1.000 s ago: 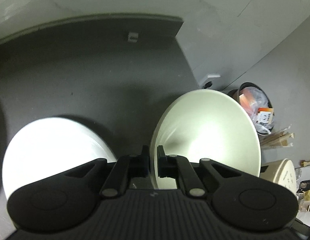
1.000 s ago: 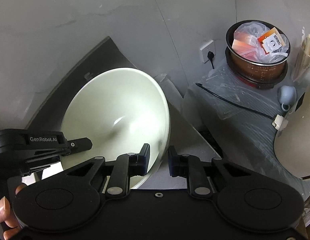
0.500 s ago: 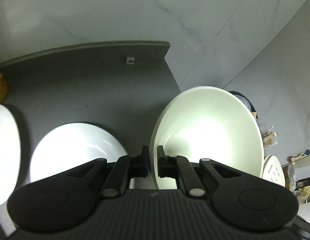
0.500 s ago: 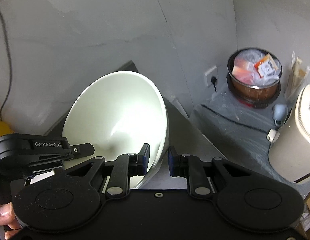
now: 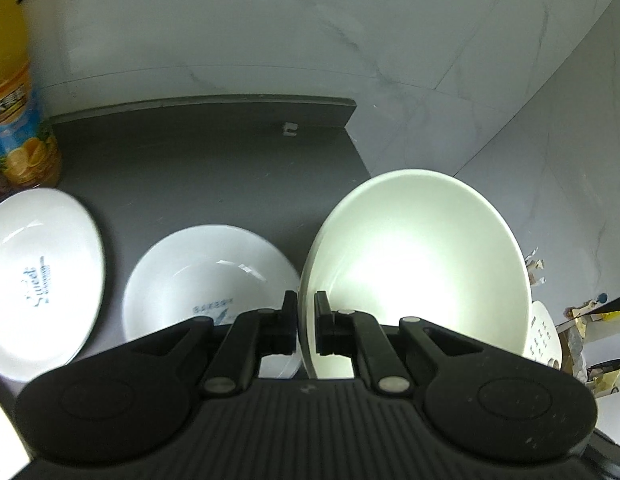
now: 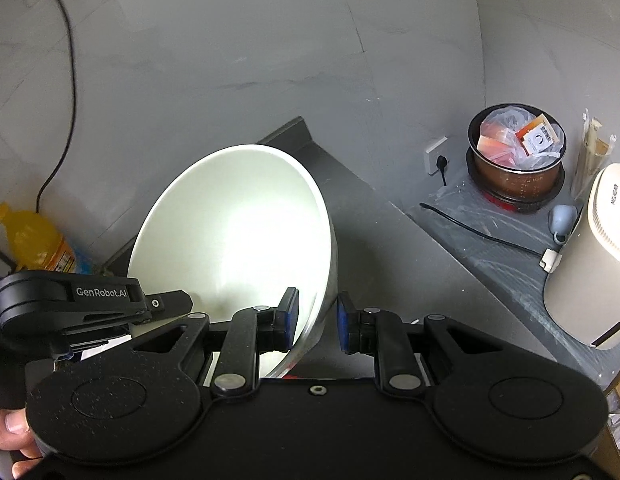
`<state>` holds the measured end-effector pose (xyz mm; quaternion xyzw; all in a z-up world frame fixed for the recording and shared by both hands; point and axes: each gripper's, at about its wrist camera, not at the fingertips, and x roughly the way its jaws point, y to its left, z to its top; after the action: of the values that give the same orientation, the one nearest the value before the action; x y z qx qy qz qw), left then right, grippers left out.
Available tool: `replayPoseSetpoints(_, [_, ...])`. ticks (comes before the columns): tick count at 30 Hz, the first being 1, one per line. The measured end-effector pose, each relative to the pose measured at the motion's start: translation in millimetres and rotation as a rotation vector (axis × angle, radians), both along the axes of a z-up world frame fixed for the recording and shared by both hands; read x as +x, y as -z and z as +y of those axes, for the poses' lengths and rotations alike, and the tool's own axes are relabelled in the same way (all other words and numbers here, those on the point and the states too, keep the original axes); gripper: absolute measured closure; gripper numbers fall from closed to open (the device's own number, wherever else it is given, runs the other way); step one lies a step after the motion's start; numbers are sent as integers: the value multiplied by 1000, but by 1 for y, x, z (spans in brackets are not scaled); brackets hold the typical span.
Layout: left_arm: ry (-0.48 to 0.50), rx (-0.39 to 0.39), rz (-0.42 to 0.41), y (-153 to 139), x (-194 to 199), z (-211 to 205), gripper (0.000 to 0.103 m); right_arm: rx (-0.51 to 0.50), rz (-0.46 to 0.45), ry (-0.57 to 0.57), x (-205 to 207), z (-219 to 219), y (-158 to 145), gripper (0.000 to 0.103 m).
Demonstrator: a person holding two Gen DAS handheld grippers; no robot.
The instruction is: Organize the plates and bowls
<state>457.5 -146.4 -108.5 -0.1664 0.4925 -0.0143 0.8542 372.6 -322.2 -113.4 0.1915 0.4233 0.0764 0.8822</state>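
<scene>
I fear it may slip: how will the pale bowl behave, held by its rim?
Likely slippery: the bowl looks glossy, and the left gripper pinches only its rim. Probably stiff but breakable; it looks ceramic. Tilted on edge, it may swing.

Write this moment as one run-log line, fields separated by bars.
left gripper: shut on pale green bowl rim | right gripper: open around rim | two white bowls on counter

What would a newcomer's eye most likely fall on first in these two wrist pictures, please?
Most striking is the large pale green bowl, brightly lit and tilted, its rim clamped in the left gripper and passing between the fingers of the right gripper. Next come two white dishes with blue lettering lying on the dark counter, and the orange juice bottle at far left.
</scene>
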Motion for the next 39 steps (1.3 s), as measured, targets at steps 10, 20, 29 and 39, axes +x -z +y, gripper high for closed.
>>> replayPoseSetpoints(10, [20,-34,-7,-6,-37,19,96,-14,-7,-24,-29,11,-9,83])
replayPoseSetpoints(20, [61,-63,-11,-9,-68,29,96,-26,28,-42,-60,16,-9,82])
replayPoseSetpoints(29, [93,-62,40,5,-93,33,96,-39,81,-53,-76,21,1,82])
replayPoseSetpoints(39, [125,-53,104,27,-102,34,96,-66,134,-59,-87,30,15,82])
